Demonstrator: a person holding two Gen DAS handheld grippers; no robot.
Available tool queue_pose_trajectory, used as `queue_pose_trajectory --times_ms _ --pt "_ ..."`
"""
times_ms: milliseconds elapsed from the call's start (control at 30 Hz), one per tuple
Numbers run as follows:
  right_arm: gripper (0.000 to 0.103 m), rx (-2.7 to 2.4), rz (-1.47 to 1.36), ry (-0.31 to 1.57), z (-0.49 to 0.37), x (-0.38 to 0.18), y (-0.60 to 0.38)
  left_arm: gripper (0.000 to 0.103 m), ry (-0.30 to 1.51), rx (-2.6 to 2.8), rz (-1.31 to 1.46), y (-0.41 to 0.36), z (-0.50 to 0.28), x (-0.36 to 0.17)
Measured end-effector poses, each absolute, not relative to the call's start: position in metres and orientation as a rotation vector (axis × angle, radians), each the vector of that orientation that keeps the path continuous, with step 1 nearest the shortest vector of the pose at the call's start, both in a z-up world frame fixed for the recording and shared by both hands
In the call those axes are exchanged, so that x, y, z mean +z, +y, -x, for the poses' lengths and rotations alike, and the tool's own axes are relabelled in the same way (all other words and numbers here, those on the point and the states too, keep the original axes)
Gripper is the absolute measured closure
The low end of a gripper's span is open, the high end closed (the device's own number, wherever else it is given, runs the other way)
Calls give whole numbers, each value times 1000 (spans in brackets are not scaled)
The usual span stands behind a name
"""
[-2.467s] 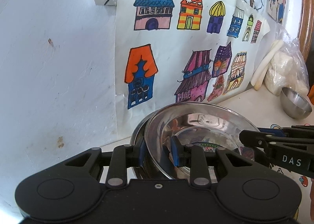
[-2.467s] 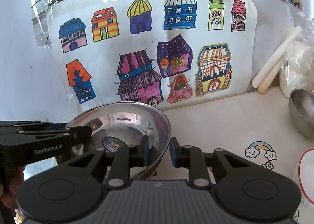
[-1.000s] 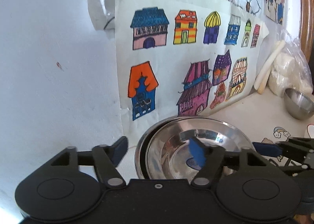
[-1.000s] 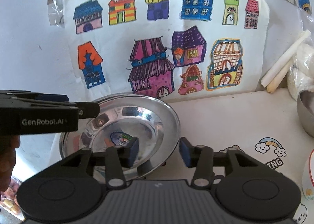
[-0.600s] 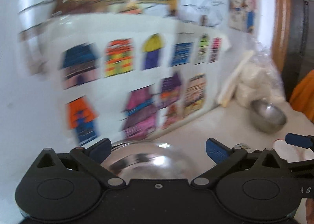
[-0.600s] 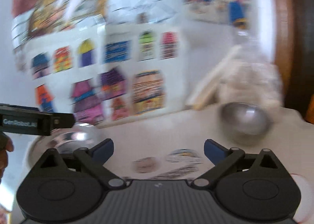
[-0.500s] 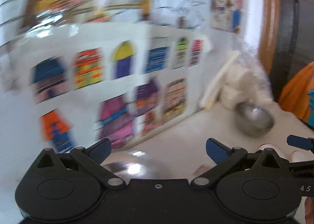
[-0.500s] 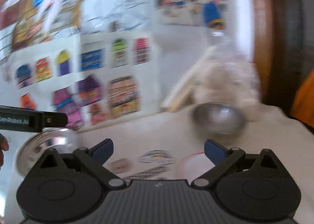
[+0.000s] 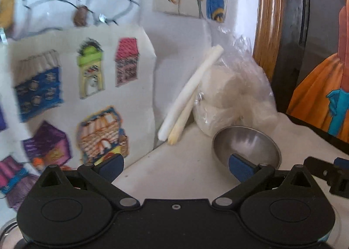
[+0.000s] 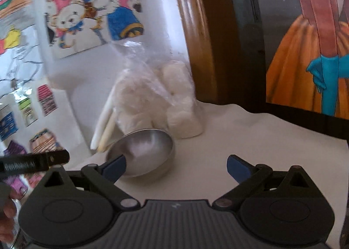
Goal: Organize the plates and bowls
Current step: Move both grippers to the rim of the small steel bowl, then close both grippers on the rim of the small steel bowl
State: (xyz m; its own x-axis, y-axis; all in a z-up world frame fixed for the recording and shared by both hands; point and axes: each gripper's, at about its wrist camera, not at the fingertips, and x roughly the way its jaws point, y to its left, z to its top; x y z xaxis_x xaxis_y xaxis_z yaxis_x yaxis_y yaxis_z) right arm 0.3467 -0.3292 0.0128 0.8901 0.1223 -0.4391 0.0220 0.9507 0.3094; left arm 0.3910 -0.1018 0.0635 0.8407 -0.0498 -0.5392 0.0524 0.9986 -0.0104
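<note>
White tabletop (image 10: 250, 139), round shiny steel bowl (image 10: 146, 150), crinkled plastic bag (image 10: 157, 100)

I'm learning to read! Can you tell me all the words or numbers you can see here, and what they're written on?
White lettering on the side of the left gripper, seen in the right wrist view: too blurred to read for certain.
Coloured house drawings and cartoon pictures on the wall: no words or numbers visible.
Metal bowl and plastic bag: no text visible.
</note>
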Motion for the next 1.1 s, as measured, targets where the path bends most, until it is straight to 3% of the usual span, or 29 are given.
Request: queue_pose_trajectory --times_ms 167,600,967,1100 --pt "18 50 -350 533 -376 -3 -329 1 600 -32 88 -104 -414 41" --pt "32 68 -365 633 -419 -21 -320 1 580 -44 79 -122 -430 13" --pt "68 116 -361 671 -430 -18 -311 4 579 -66 86 -124 -431 8" --pt "73 119 -343 678 -432 -18 -305 7 579 -71 96 -123 -430 7"
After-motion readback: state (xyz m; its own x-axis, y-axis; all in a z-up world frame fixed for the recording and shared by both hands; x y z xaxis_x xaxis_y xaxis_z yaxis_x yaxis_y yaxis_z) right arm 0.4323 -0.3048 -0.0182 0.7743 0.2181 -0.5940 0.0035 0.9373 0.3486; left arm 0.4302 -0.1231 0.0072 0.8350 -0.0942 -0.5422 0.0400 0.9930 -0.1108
